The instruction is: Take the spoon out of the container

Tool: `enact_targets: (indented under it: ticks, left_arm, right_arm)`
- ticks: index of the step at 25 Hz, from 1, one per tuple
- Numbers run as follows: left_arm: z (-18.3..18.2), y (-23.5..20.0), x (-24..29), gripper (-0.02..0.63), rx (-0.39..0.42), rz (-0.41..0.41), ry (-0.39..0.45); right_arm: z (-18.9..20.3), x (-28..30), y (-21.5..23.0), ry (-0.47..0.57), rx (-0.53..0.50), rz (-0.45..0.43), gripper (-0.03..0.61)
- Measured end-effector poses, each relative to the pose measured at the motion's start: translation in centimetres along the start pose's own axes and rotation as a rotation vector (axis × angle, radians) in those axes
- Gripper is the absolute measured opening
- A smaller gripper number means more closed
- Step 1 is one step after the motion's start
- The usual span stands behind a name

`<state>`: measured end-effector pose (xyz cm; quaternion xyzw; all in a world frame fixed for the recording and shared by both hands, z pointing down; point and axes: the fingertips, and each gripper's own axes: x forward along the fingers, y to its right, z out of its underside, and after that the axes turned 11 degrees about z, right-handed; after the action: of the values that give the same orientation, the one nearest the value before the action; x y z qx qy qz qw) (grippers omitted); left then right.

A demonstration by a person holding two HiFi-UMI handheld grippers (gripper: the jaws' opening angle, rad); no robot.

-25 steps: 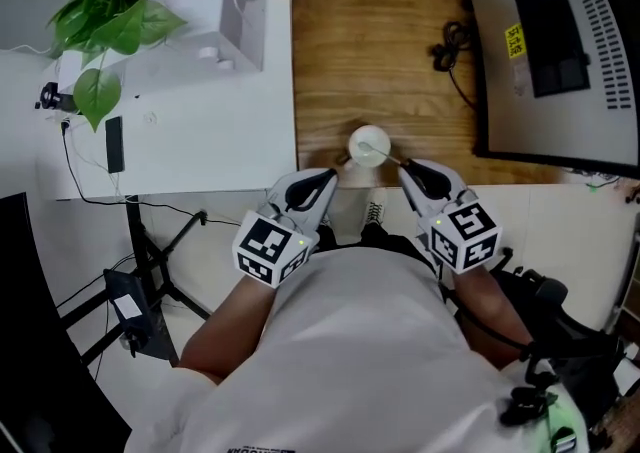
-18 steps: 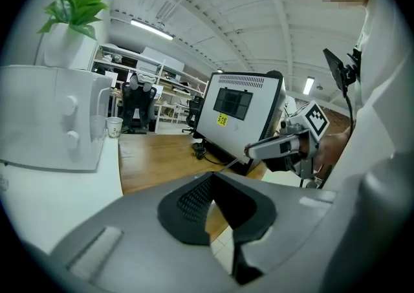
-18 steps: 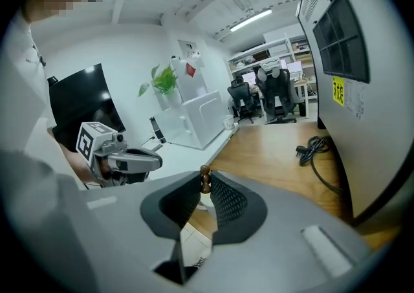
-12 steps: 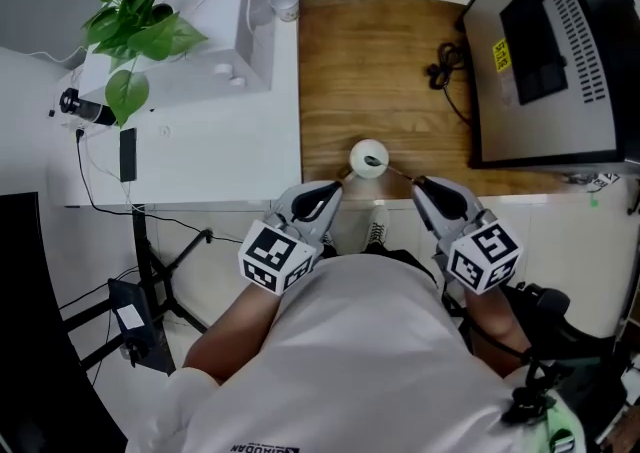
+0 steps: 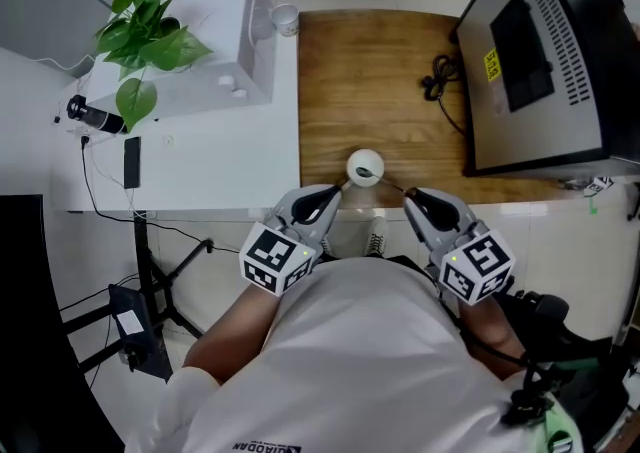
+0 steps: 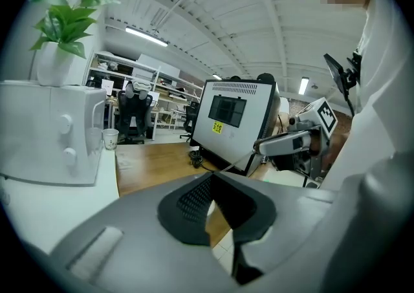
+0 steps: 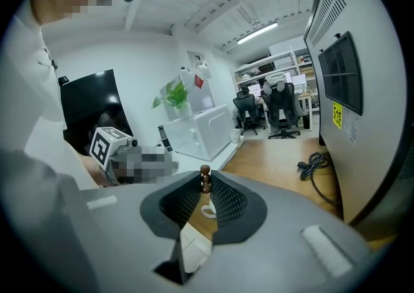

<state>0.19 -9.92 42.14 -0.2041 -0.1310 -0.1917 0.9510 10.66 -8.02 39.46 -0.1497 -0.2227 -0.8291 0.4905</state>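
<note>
Got left gripper (image 5: pixel 326 197) closed tip to tip and empty, right gripper (image 5: pixel 412 197) pinched narrow on the brown knobbed end of the spoon (image 5: pixel 368 174), both just off the near edge of the wooden table (image 5: pixel 380 81). Seeing spoon bowl over the mouth of the white container (image 5: pixel 352 163), parked on the table right at that edge between the two grippers; bowl-to-rim clearance not readable. Further back: black cable (image 5: pixel 440 76) beside grey monitor (image 5: pixel 540 61) on the right, white box (image 5: pixel 225 36), plant (image 5: pixel 150 31) and paper cup (image 5: pixel 285 18) on the left.
</note>
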Motion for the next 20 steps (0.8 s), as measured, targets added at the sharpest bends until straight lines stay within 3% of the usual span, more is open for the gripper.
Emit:
enact_targets:
  ticks: [14,20]
  left_arm:
    - [1.4,2.8,1.0,0.005,-0.013,-0.130,0.071]
    - [2.9,4.3,-1.2,0.005,-0.001,-0.112,0.060]
  right_arm:
    - [2.1,-1.7,2.9,-0.013,-0.105,-0.073,0.052]
    - [2.7,-3.1,0.6,0.012,-0.094,-0.048,0.052]
